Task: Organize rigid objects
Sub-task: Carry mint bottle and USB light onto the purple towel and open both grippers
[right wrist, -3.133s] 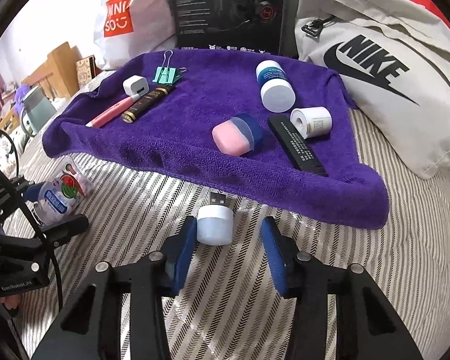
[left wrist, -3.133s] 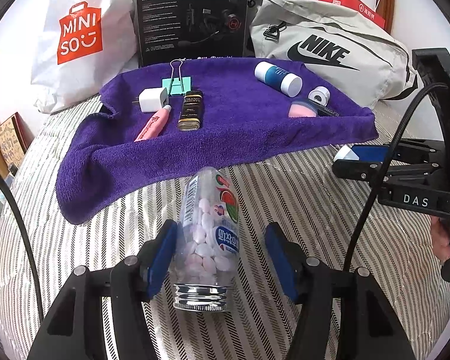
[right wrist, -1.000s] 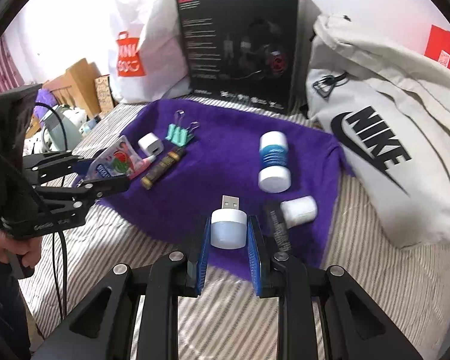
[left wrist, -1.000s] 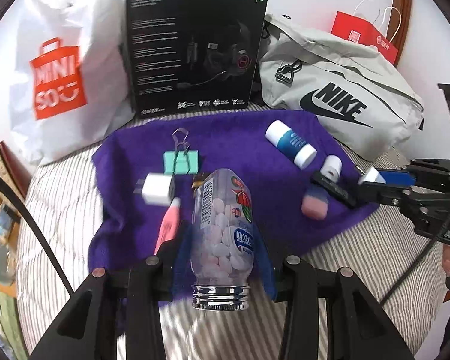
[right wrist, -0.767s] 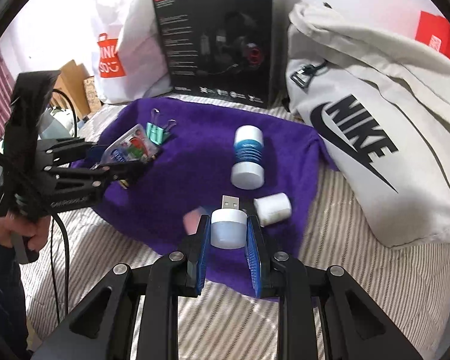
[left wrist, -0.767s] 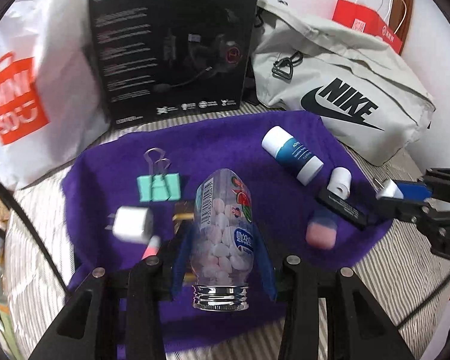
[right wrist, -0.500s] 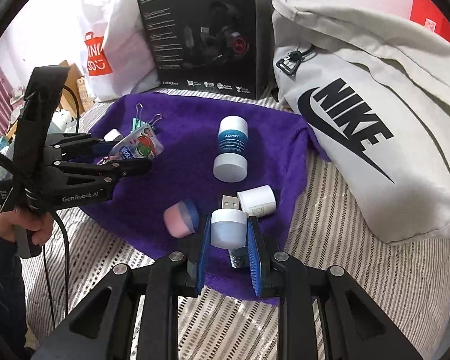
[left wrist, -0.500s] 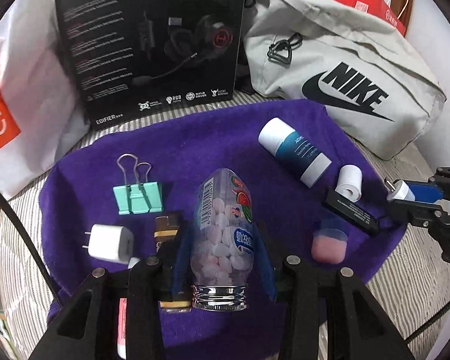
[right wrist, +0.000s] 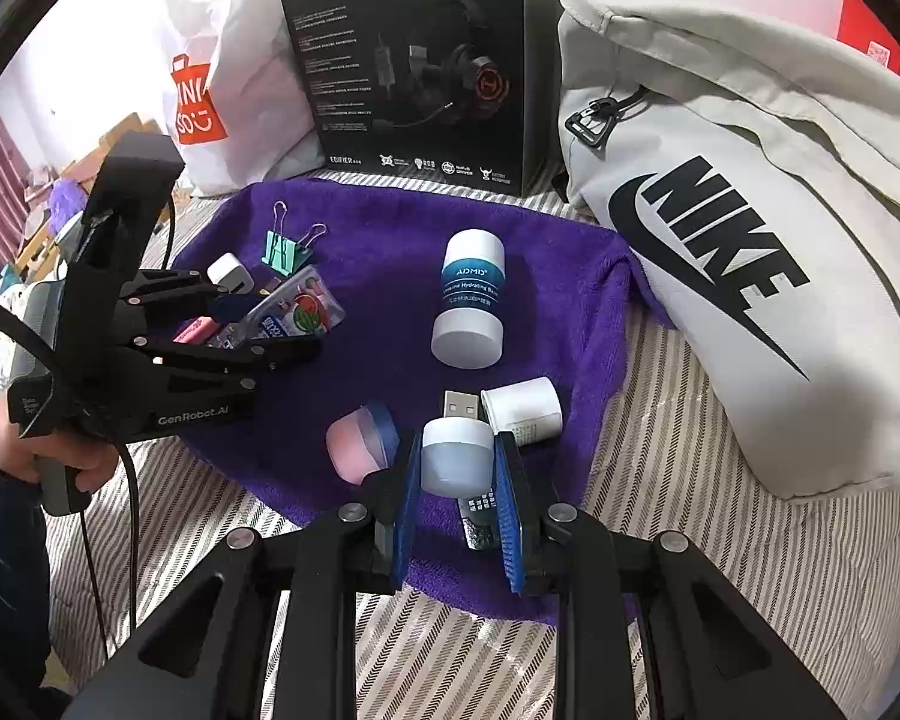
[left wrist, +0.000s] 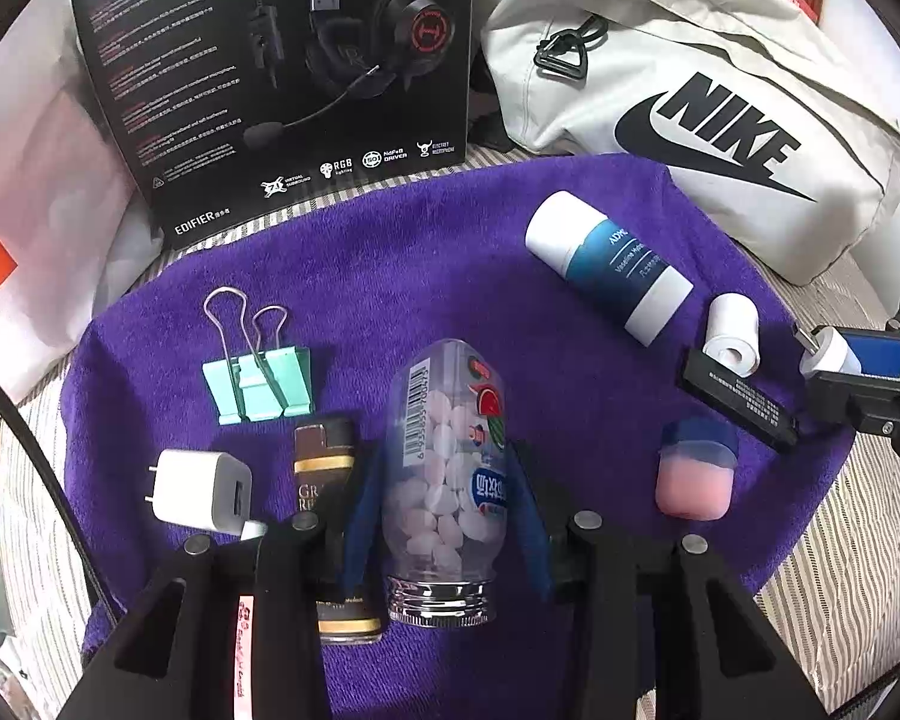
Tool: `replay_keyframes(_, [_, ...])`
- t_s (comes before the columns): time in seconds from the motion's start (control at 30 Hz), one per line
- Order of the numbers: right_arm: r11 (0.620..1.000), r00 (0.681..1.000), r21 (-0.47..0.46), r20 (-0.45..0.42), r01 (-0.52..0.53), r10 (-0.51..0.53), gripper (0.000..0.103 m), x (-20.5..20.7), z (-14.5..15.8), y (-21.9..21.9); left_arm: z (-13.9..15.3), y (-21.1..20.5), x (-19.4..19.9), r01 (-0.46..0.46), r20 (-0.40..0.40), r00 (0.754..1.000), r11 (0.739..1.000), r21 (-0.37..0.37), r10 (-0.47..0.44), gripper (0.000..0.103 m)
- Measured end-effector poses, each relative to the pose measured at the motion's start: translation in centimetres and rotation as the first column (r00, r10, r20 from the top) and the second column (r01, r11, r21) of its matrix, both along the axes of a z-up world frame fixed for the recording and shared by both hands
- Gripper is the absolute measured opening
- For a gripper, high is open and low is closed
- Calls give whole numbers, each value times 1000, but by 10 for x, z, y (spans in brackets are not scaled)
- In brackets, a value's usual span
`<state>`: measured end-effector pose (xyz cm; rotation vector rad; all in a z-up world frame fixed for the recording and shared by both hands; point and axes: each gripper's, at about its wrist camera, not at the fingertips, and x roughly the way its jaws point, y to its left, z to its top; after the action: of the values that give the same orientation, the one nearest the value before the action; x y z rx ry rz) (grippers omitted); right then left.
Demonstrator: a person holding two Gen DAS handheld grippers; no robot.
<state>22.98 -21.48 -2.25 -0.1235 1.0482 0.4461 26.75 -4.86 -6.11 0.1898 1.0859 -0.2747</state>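
1. Left gripper: blue-padded jaws clamped on clear plastic candy bottle with silver screw cap, held above purple terry towel.
2. Right gripper: jaws clamped on small white USB night light, over towel's near edge.
3. Just left of left jaws: black-and-gold lighter, white wall charger.
4. Ahead of right jaws: blue-and-white balm tub.

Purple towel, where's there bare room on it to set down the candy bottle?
The widest bare patch of the purple towel lies mid-cloth, between the binder clip and the blue-and-white tube, ahead of the candy bottle. It is crowded left, around the white charger, and right, around the pink case.
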Motion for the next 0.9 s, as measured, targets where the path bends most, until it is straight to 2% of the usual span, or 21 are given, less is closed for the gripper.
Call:
replay_keyframes(0.07, [1000,1000,-2,-2,1,-1,24,0,0,0,1,1,-2,-2,0,1000,1000,-2,2,41])
replay_keyframes(0.2, [1000,1000,-8,-6,-2,2,24,-2,0,0,0,2,-4,2,-16,1000,1000,-9,-2,54])
replay_keyframes(0.33, [1000,1000,-18,-6,-3,3,24,-8,3,-2,0,4,-6,-9,-25,1000,1000,-5,9,54])
replay_keyframes(0.43, [1000,1000,-27,-1,-1,1,24,-14,7,-5,8,10,-12,-19,-24,1000,999,-38,18,59])
replay_keyframes(0.57, [1000,1000,-29,1,4,-4,24,-19,9,-7,21,18,-21,-36,-3,999,998,-59,36,66])
replay_keyframes(0.67, [1000,1000,-20,0,0,0,24,-18,9,-5,28,29,-28,-59,14,998,996,-59,60,68])
replay_keyframes(0.9, [999,999,-10,-7,-32,31,24,7,-2,24,53,59,-55,-132,64,989,989,-65,137,73])
